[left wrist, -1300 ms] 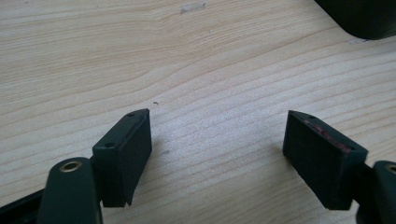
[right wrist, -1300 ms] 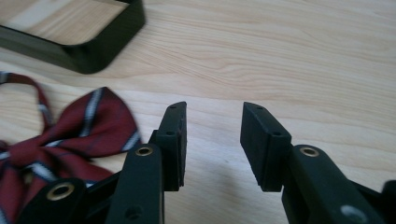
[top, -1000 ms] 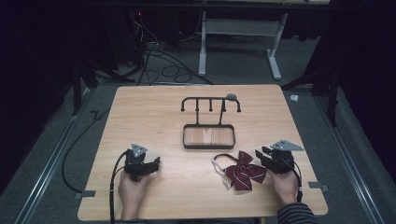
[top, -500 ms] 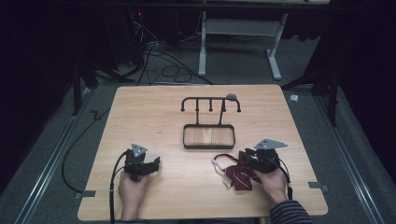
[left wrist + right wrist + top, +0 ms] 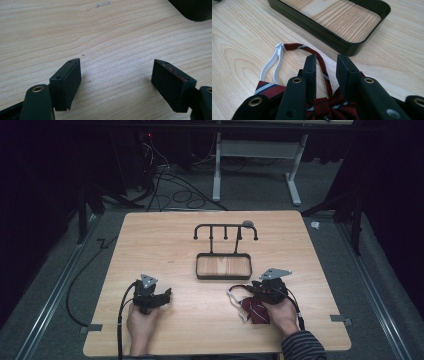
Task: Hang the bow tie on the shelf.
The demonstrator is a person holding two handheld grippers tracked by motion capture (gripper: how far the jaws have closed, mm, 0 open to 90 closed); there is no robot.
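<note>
Bow tie [image 5: 332,106] is lying on the table [image 5: 190,320] just in front of the black tray [image 5: 337,22], dark red with pale stripes, its striped strap [image 5: 322,65] looping toward the tray and ending in a white elastic [image 5: 270,65]. The right tool [image 5: 325,66] is straddling that strap, one jaw on each side, with a narrow gap showing between them; the jaws are not yet pressing on the cloth. The left tool [image 5: 116,75] is sitting wide apart over bare wood, holding nothing, well away from the tie.

The risk, as I judge it, is in the grip itself. The strap is thin and lying flat, so jaws closing a little high may be pinching air, or catching one edge only (and then the tie would be slipping out on the lift). The elastic could also be snagging on the tray's rim or, farther back, on the hook rack [image 5: 225,231] if the tie is being carried that way, since it is dangling loose.
</note>
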